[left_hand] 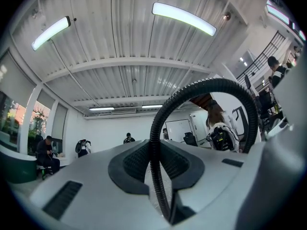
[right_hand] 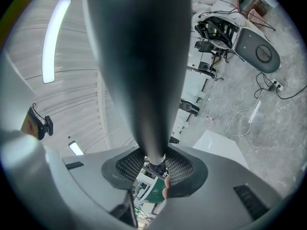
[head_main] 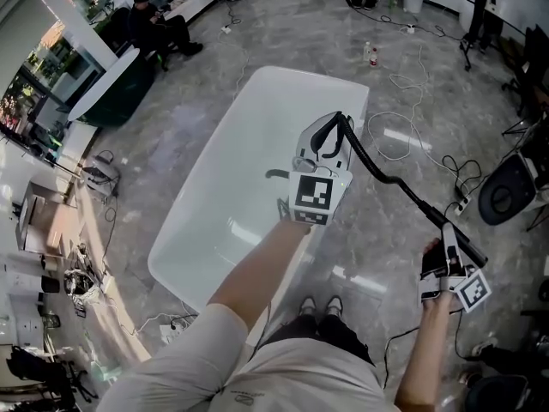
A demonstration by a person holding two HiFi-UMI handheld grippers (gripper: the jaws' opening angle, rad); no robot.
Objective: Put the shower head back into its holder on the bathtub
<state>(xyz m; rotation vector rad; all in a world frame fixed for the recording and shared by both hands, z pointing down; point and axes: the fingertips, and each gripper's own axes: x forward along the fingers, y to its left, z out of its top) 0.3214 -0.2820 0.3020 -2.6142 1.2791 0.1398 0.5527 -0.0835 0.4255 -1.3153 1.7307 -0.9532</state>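
The white bathtub (head_main: 257, 88) lies in the middle of the head view. My left gripper (head_main: 329, 134) reaches over its right rim, shut on the black ribbed hose (head_main: 377, 172). In the left gripper view the hose (left_hand: 158, 176) runs up between the pads and loops overhead to the right, with my left gripper (left_hand: 156, 163) pinching it. The hose leads down right to the black shower head handle (head_main: 446, 230). My right gripper (head_main: 448, 263) is shut on that handle, beside the tub. In the right gripper view the handle (right_hand: 141, 71) fills the middle as a dark cylinder between my right gripper's (right_hand: 153, 166) pads. A small dark fitting (head_main: 275, 175) sits inside the tub near the left gripper.
White cables (head_main: 412, 136) lie on the grey marble floor right of the tub. A black chair (head_main: 506, 191) stands at the right edge, and two bottles (head_main: 371, 55) beyond the tub. A person sits at the upper left (head_main: 159, 24) by a dark green counter (head_main: 120, 93).
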